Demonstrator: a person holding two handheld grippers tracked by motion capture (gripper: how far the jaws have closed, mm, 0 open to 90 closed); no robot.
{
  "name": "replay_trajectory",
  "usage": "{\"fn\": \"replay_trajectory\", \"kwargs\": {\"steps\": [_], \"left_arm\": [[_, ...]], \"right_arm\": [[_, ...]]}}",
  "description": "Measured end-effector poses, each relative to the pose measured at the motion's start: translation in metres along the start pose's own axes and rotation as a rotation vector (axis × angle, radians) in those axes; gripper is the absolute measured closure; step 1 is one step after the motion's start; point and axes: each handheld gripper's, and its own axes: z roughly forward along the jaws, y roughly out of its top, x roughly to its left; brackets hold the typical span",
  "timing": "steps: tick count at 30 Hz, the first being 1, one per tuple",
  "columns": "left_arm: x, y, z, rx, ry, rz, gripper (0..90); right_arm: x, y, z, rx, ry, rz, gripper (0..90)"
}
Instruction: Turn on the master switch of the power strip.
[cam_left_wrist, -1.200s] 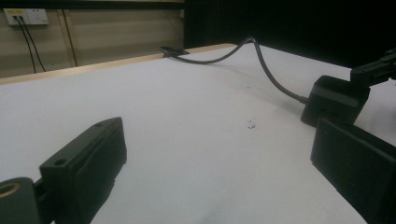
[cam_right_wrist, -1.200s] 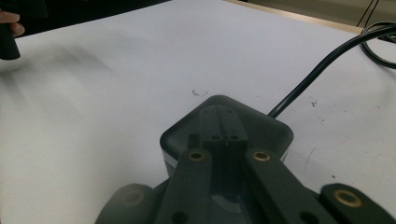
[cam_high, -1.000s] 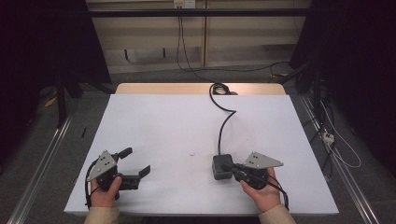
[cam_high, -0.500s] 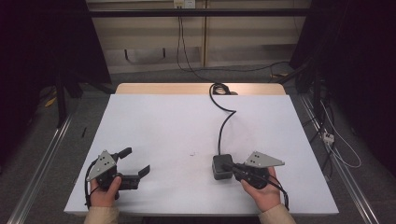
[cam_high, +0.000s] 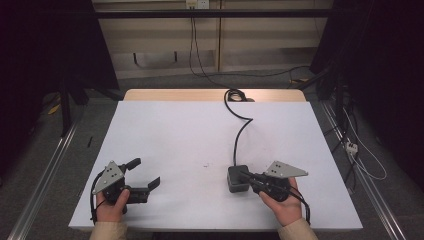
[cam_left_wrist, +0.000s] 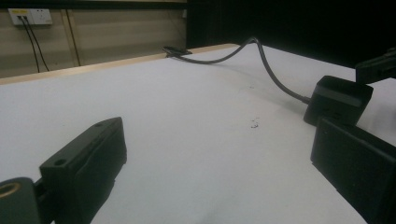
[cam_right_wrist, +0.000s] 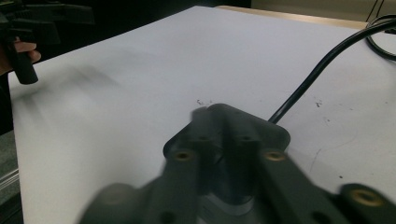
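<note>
The black box (cam_high: 238, 178) sat on the white bench (cam_high: 175, 135) at about five o'clock from the bench's middle, near the front edge; a dark cable (cam_high: 241, 131) ran from its far side toward twelve o'clock, curving to a coil at the bench's far edge. The right tongs (cam_high: 246, 176) lay at three o'clock of the box, jaws pointing toward nine o'clock and reaching over its top; in the right gripper view the two jaws stood close together with the box (cam_right_wrist: 243, 130) just ahead and beneath them; they had just been opening a little, and the blur made it hard to say whether the pads pressed on the box, though they seemed only to lie narrowly parted over it. The right hand (cam_high: 282, 205) held that gripper from five o'clock. Well apart, at nine o'clock of the box, the left tongs (cam_high: 145, 174) rested near the bench's front left corner, jaws spread wide with nothing between them; the left hand (cam_high: 111, 205) gripped them from below.
</note>
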Motion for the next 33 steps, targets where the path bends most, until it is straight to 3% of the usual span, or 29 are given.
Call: {"fn": "replay_trajectory", "kwargs": {"steps": [4, 14, 33], "left_arm": [[0.0002, -0.0002, -0.0011, -0.005, 0.003, -0.008, 3.2], [0.0004, 0.0, -0.001, -0.004, 0.0, 0.0, 3.2], [0.0003, -0.001, -0.0051, -0.003, 0.01, -0.009, 3.2]], "right_arm": [[0.0004, 0.0009, 0.0007, 0.002, 0.012, 0.005, 78.1], [-0.0004, 0.002, 0.0005, -0.005, 0.018, 0.02, 63.5], [-0.0027, 0.0072, -0.0003, -0.022, 0.019, 0.035, 27.3]]}}
